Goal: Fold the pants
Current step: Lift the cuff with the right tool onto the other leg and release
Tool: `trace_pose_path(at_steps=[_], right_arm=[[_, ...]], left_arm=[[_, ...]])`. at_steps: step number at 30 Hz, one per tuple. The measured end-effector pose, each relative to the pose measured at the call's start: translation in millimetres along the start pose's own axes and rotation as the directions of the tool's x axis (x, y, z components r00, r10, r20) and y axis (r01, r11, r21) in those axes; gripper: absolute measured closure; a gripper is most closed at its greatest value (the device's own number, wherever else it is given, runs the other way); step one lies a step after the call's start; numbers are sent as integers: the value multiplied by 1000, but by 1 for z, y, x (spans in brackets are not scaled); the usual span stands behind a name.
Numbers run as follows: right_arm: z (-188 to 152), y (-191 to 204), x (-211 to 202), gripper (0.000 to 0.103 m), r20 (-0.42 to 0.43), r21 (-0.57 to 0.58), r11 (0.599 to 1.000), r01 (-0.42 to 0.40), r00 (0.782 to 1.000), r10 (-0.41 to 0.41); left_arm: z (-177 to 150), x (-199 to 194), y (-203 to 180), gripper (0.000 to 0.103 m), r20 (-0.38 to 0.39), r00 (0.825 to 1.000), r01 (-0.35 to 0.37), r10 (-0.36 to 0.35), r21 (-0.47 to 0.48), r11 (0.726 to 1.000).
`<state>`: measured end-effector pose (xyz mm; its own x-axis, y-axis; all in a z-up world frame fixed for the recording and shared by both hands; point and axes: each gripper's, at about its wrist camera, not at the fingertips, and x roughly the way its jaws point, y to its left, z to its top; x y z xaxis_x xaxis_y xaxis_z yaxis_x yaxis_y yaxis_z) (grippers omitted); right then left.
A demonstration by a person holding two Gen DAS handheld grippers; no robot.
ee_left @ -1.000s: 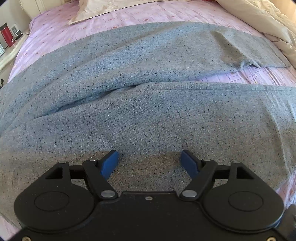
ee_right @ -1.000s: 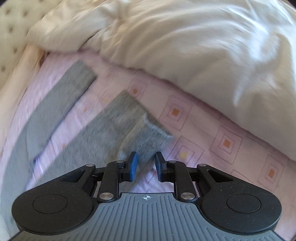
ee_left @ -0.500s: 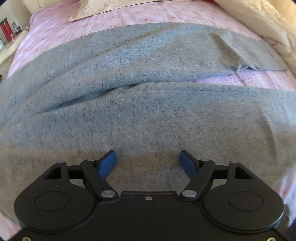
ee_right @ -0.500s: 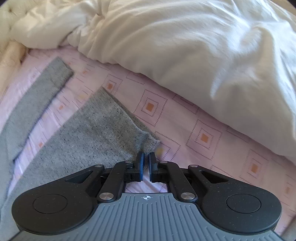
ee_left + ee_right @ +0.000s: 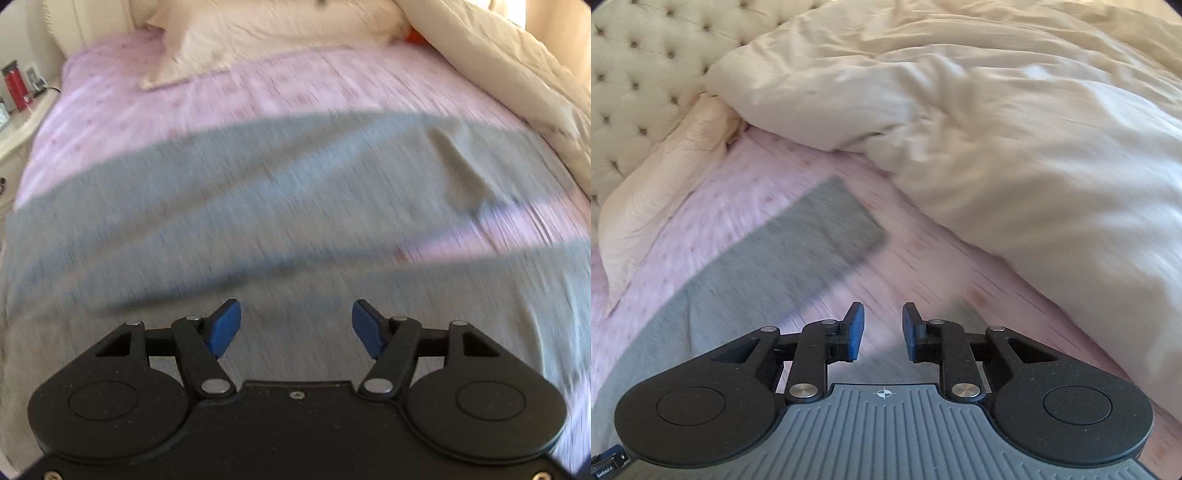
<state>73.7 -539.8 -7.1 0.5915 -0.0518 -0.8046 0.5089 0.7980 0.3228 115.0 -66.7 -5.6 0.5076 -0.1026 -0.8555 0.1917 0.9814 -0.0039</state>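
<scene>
Grey pants (image 5: 280,192) lie spread across the pink bed sheet (image 5: 303,85), both legs running left to right. My left gripper (image 5: 296,325) is open and empty, above the near leg. In the right wrist view the far leg's cuff end (image 5: 834,229) lies flat on the sheet, and grey fabric of the near leg (image 5: 964,310) shows just under and behind the fingers. My right gripper (image 5: 884,326) is partly open with nothing between its blue pads. Both views are motion-blurred.
A cream duvet (image 5: 997,147) is heaped along the right side of the bed. A pillow (image 5: 266,33) lies at the head, by a tufted headboard (image 5: 639,74). A nightstand with a red bottle (image 5: 14,85) stands at the far left.
My right gripper, pinched on the near leg's cuff corner half a second ago, has opened and let it go, and lifted. My left gripper stayed open and rose, so more bed shows.
</scene>
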Motion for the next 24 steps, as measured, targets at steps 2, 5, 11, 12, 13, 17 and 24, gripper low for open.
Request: trace_pose_path(at_steps=[2,5,11,12,13,17,24], right_arm=[[11,7,22,81,-8,29,999,-26,1000,26],[20,12,48,81,-22,84,995,-46,999,48],[25,15,83,81,-43,134,991,-1,999,7],[25,15,87,81,-49,140,990,1,999,6],[24,16,92,81,-59,149,989,9,998,0],[20,26,98,79,-65,115,992,48,997,-41],[19,38,95,81,-90,70,990,119,990,-112]], left_arm=[[14,8,9,34,18,1000,-24,24,-31,999],[29,30,28,34,-7,999,-51,51,-101,994],[30,66,37,33,-57,995,-81,76,-76,994],[29,67,33,33,-52,994,-94,91,-51,994],[28,68,31,33,-43,994,-99,98,-33,994],[19,67,29,32,-17,995,-98,98,-11,995],[25,69,29,32,-13,995,-95,95,-7,995]])
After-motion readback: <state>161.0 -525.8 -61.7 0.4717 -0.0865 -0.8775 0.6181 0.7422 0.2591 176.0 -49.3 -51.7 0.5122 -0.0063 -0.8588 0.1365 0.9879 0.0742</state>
